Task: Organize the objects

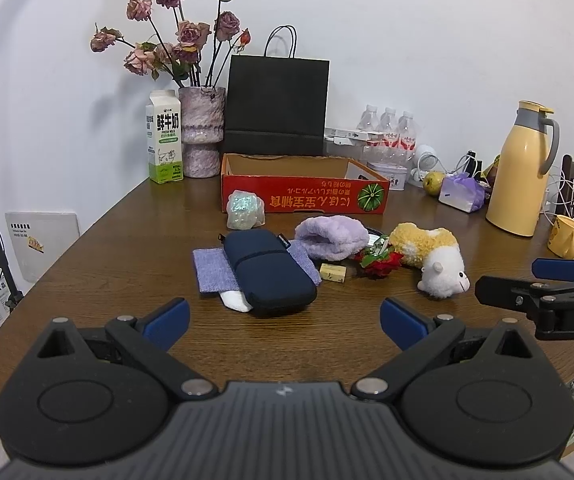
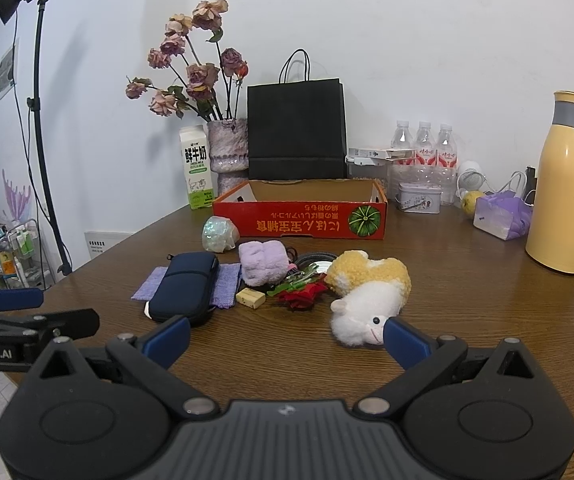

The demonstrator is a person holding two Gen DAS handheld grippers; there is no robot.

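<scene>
both grippers, left (image 1: 285,320) and right (image 2: 287,338), hang wide open and empty above the near table (image 1: 127,256). the case (image 1: 269,270), plush (image 1: 431,256), rose (image 1: 379,260) lie mid-table; the red box (image 1: 305,196) sits beyond.

left tool (image 1: 285,320) spread wide and empty, right tool (image 2: 287,334) likewise, held side by side

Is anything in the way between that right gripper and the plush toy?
Nothing visible. The right gripper is open, and only bare table lies between it and the plush toy, which lies just beyond its right finger.
</scene>
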